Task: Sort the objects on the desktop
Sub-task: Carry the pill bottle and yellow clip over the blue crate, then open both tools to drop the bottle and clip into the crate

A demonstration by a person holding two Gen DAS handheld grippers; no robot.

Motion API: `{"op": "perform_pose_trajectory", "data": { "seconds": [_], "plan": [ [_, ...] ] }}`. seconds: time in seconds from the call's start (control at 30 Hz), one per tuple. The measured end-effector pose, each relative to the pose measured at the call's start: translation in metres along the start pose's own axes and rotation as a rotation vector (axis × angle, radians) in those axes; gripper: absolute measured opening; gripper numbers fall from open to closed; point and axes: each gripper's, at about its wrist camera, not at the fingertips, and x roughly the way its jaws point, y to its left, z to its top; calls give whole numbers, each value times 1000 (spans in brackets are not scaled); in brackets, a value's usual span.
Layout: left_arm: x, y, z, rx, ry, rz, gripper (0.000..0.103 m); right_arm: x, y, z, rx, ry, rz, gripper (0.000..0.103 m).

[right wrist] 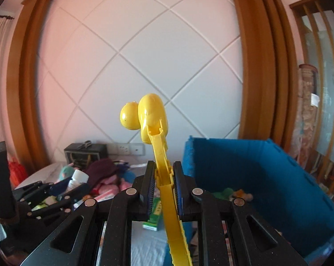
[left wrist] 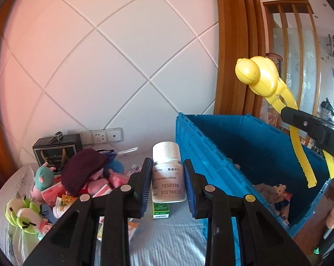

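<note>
My left gripper (left wrist: 168, 182) is shut on a white pill bottle (left wrist: 168, 173) with a ribbed white cap, held upright above the grey cloth, just left of the blue crate (left wrist: 255, 146). The left gripper also shows in the right wrist view (right wrist: 75, 185), still on the bottle (right wrist: 78, 178). My right gripper (right wrist: 164, 184) is shut on the handles of a yellow snowball-maker clamp (right wrist: 151, 117), its round heads pointing up. In the left wrist view the clamp (left wrist: 262, 77) hangs above the crate, held by the right gripper's fingers (left wrist: 304, 124).
A pile of plush toys, a dark red hat (left wrist: 82, 170) and small packets lies at the left. A green box (left wrist: 160, 209) lies on the grey cloth (left wrist: 162, 239). A black box (left wrist: 57, 150) stands by the wall sockets. Toys lie inside the crate (right wrist: 255, 177).
</note>
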Motion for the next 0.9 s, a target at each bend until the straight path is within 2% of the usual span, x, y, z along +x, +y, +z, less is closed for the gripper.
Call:
{"op": "perform_pose_trajectory", "data": {
  "seconds": [0.23,0.43,0.5,0.63,0.8,0.9],
  "plan": [
    [17,-86,30,47,0,-97,27,1,-97,-6,44,34,-192,16],
    [45,-157,23,99,77,-154,27,11,-160,-32,83,117,-250,16],
    [53,-176,17,119,101,-152,27,19,-178,-43,96,141,-261,16],
    [69,-198,11,139,138,-146,27,25,-205,-53,110,167,-274,16],
    [82,-211,7,149,155,-121,27,30,-225,-60,93,179,-319,16],
    [87,-214,5,144,162,-105,27,35,-234,-63,105,181,-308,16]
  ]
}}
